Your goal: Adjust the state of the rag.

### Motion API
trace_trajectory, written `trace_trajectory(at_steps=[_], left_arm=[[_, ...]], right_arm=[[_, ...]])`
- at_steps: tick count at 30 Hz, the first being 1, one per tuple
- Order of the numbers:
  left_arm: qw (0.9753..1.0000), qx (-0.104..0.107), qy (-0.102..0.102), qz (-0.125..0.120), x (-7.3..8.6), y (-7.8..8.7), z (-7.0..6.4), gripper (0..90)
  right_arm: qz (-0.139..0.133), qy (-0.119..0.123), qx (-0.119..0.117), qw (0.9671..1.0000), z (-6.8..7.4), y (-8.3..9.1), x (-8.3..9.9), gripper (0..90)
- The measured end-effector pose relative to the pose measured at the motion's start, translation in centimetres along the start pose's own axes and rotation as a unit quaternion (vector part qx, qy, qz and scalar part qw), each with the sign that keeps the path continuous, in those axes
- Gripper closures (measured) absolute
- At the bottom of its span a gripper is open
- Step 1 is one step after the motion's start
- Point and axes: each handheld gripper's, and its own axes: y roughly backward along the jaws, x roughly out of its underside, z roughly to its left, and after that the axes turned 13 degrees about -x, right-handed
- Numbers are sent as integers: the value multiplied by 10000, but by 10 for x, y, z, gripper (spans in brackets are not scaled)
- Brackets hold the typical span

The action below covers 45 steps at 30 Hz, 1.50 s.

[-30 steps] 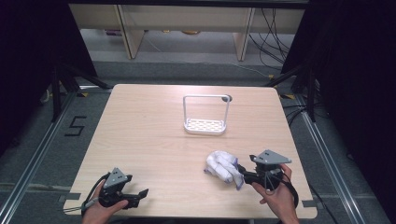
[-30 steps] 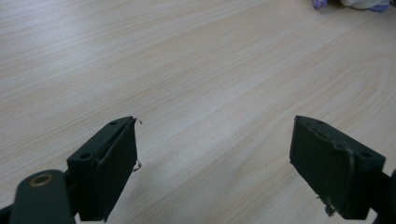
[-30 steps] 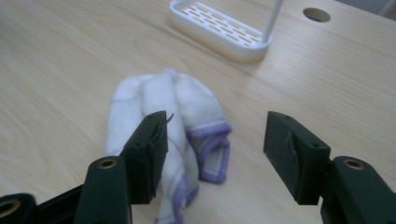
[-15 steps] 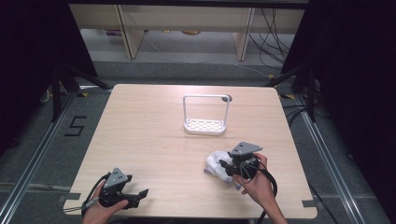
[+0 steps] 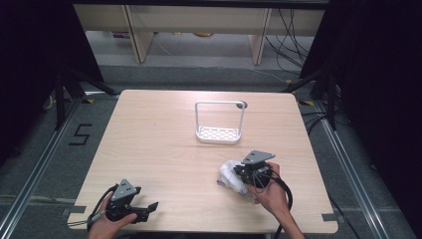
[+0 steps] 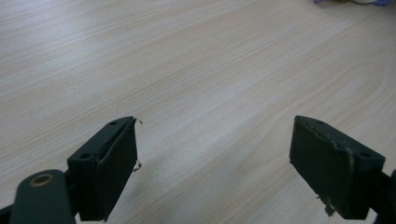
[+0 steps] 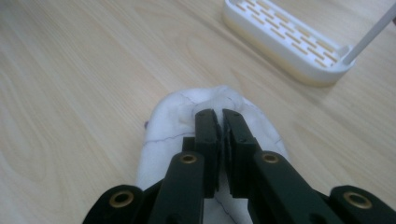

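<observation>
A crumpled white cloth (image 5: 229, 175) (image 7: 163, 126) lies on the wooden table (image 5: 159, 139), front right. My right gripper (image 5: 240, 173) (image 7: 220, 115) is down on it, its jaws pressed together with a fold of cloth pinched at their tips. A white wire rack (image 5: 219, 133) (image 7: 285, 39) with a slotted base and a tall handle stands upright beyond the cloth, near the table's middle. At the front left edge my left gripper (image 5: 149, 208) (image 6: 215, 154) rests low over bare wood, jaws wide apart, nothing between them.
Table edges run close to both hands at the front. Beyond the far edge are shelf legs and cables (image 5: 293, 30) on the floor. A taped "5" (image 5: 80, 134) marks the floor at the left.
My right gripper has moved left and a little forward onto the cloth and shut on it. The left gripper has stayed where it was.
</observation>
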Motion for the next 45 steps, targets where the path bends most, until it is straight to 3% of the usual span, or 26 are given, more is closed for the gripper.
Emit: trace_trajectory(at_steps=[1, 4, 6, 7, 8, 10, 12, 14, 19, 23, 24, 25, 26, 29, 30, 33, 39, 40, 41, 43, 45], left_arm=[[10000, -24, 33, -13, 0, -1, -1, 147], [10000, -25, 10, -15, 0, -1, 0, 147], [10000, 9, -25, 10, 0, -1, 0, 147], [10000, -32, 22, -21, 0, -1, 0, 147], [10000, -19, 13, 14, -1, 0, 0, 147], [10000, -12, 12, -9, 0, -1, 0, 147], [10000, -21, 63, -7, 0, -1, 0, 147], [10000, -22, 65, -14, -1, 0, 1, 147], [10000, -56, 54, 0, -1, 1, 2, 148], [10000, -3, 62, -61, -1, 1, 0, 149], [9999, 11, 104, -99, -1, 1, -2, 154], [9999, 11, 104, -99, -1, 1, -2, 161], [9999, 81, 97, -96, -1, 1, -3, 161], [9996, 254, 10, -83, -2, -1, -6, 191], [9993, 332, 127, -143, -3, -2, -9, 212], [9973, 645, 185, -312, -8, -3, -17, 233], [9932, 1098, -22, -397, -20, -13, -38, 276], [9905, 1318, -27, -401, -25, -18, -48, 287], [9905, 1318, -27, -401, -25, -18, -48, 288], [9895, 1385, -171, -367, -30, -23, -60, 296], [9887, 1421, -274, -394, -34, -29, -70, 345]], right_arm=[[-174, 179, -45, 9997, 1, 6, -4, 861], [-332, 160, -159, 9992, 6, 13, -11, 864], [-435, 358, -212, 9982, 8, 19, -17, 865], [-482, 317, -305, 9979, 11, 22, -22, 865], [-585, 391, -254, 9972, 14, 27, -27, 866], [-822, 539, -406, 9943, 23, 38, -43, 866], [-906, 633, -421, 9930, 24, 40, -47, 866], [-1224, 798, -476, 9881, 33, 48, -63, 867], [-1385, 837, -650, 9847, 35, 50, -74, 867], [-976, 736, -684, 9901, 29, 34, -59, 867], [-563, 615, -671, 9943, 25, 20, -42, 866], [-386, 633, -637, 9952, 22, 13, -33, 866], [-386, 633, -637, 9952, 22, 13, -33, 866], [22, 462, -666, 9967, 17, 2, -10, 866], [91, 526, -652, 9964, 15, 2, -5, 866], [115, 352, -543, 9978, 13, 7, 8, 865], [231, 115, -533, 9982, 10, 14, 28, 835], [59, 72, -431, 9990, 7, 16, 30, 724], [59, 72, -431, 9990, 7, 16, 30, 724], [-77, -52, -383, 9992, 5, 22, 30, 640], [-214, -286, -86, 9993, 6, 39, 36, 552]])
